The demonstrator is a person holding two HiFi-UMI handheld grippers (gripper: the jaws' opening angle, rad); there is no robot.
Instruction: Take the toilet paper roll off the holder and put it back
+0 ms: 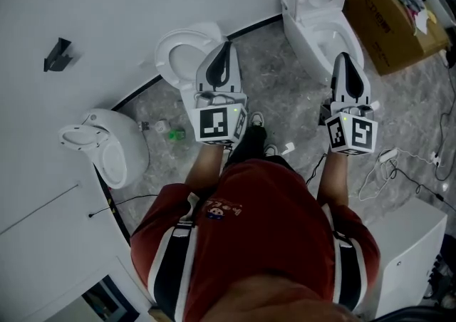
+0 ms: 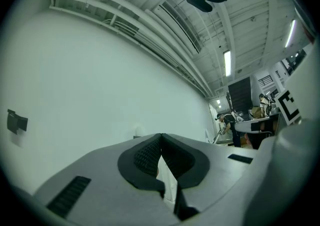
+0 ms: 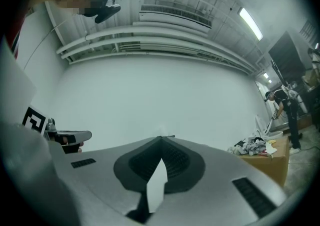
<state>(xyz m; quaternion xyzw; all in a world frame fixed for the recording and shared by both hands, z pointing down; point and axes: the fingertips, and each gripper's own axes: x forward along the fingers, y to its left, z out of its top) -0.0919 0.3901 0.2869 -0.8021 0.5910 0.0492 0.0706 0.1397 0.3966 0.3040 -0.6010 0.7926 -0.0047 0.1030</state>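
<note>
A small black holder bracket (image 1: 57,53) is fixed to the white wall at the left, and it also shows at the far left of the left gripper view (image 2: 16,121). No toilet paper roll shows in any view. My left gripper (image 1: 227,45) is held up over the grey floor, right of the bracket and well apart from it. Its jaws are shut with nothing between them (image 2: 161,135). My right gripper (image 1: 343,55) hovers further right, its tips together and empty (image 3: 161,138).
A white toilet bowl (image 1: 187,50) stands below the left gripper and another toilet (image 1: 320,0) at the top. A rounded white fixture (image 1: 107,146) sits at the left wall. A cardboard box (image 1: 385,21) holds rags; cables (image 1: 399,171) lie at the right.
</note>
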